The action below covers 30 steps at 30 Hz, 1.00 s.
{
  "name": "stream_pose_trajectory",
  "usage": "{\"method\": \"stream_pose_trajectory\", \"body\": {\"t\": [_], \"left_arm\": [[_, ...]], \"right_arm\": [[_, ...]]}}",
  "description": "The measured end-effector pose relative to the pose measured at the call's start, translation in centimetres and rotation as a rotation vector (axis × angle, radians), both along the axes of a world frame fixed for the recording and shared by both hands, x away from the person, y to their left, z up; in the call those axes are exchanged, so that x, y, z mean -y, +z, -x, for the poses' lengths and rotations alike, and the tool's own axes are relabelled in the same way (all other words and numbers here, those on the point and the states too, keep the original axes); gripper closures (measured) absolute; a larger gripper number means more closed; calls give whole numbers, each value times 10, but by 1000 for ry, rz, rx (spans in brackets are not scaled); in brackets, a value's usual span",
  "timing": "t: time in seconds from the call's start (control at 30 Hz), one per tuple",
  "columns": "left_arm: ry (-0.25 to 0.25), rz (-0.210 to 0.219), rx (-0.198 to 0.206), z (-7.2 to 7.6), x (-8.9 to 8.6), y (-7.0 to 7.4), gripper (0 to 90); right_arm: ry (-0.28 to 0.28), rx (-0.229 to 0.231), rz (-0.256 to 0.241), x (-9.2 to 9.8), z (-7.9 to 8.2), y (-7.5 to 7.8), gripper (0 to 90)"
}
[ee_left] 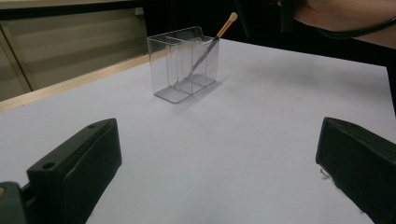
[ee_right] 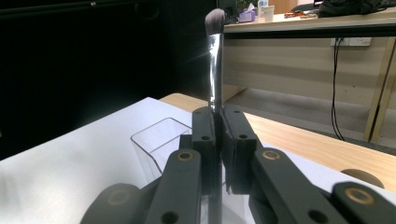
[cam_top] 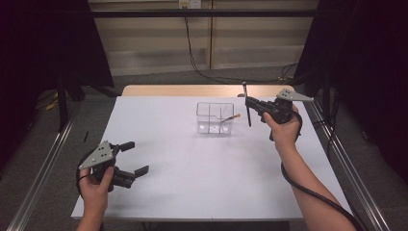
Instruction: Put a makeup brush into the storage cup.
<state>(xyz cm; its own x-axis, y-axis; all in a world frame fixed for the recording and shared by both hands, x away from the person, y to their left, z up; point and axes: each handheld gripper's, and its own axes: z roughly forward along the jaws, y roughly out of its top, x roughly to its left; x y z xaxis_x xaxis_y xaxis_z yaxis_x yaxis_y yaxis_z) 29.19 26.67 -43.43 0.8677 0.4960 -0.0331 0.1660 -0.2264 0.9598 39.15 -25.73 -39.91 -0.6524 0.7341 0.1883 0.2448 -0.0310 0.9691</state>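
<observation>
Gripping an unlabelled makeup brush (ee_right: 215, 56) upright beside the clear organizer (cam_top: 215, 118), right gripper (cam_top: 248, 102); left gripper (cam_top: 136, 158) fingers wide

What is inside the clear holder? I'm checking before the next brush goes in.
The clear holder has one thin brush leaning in an end compartment, its orange tip above the rim. The other compartments look empty. The right gripper holds another brush nearby.

Just background stuff here: a white table (cam_top: 192, 183) with a wooden desk edge (cam_top: 183, 90) right behind it, black cables (cam_top: 202, 67) hanging down the wall past that table, metal rails (cam_top: 43, 163) beside it.
</observation>
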Motion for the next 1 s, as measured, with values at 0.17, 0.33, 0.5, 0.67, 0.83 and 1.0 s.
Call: {"method": "stream_pose_trajectory", "body": {"t": [0.17, 0.33, 0.5, 0.67, 0.83, 1.0], "left_arm": [[-1, 3, -2, 0, 0, -1, 2], [0, -3, -5, 0, -2, -1, 2], [0, -5, -4, 0, -2, -2, 2], [0, 6, -11, 1, -2, -2, 2], [-1, -4, -5, 1, -3, -2, 2], [-5, -2, -6, 1, -2, -2, 2]], "right_arm": [[1, 14, -5, -4, -5, 3, 845], [1, 19, -24, -7, -10, 5, 845], [-3, 32, -16, -13, -15, 6, 845], [-5, 45, -8, -17, -19, 8, 845], [-5, 52, -24, -19, -22, 12, 845], [-3, 65, -35, -23, -25, 15, 844]]}}
